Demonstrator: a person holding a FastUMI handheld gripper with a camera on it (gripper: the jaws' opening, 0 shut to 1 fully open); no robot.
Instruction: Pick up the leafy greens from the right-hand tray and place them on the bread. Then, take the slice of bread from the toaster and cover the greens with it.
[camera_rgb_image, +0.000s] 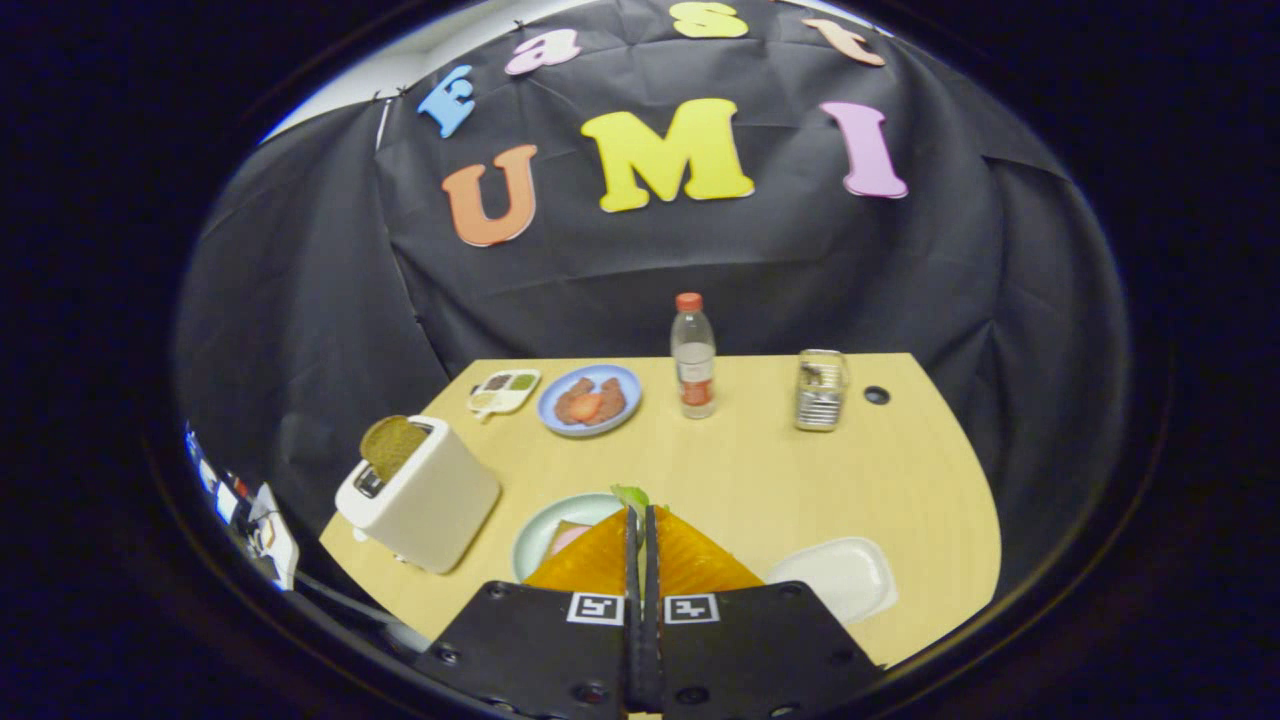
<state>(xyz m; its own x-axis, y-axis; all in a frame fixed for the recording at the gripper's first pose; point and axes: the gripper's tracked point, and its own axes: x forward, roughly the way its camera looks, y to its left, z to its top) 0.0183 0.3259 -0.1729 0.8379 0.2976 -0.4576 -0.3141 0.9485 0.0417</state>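
Note:
My gripper is shut on the leafy greens, of which a small green edge pokes out above the fingertips. Just under and left of the fingers lies a pale green plate with a slice of bread topped with something pink, mostly hidden by the fingers. To the left stands a white toaster with a brown bread slice sticking up out of its slot. A white tray lies right of the fingers with nothing on it.
At the table's far side are a blue plate with food, a small divided white dish, a water bottle with a red cap and a metal mesh holder. A round hole marks the far right of the wooden table.

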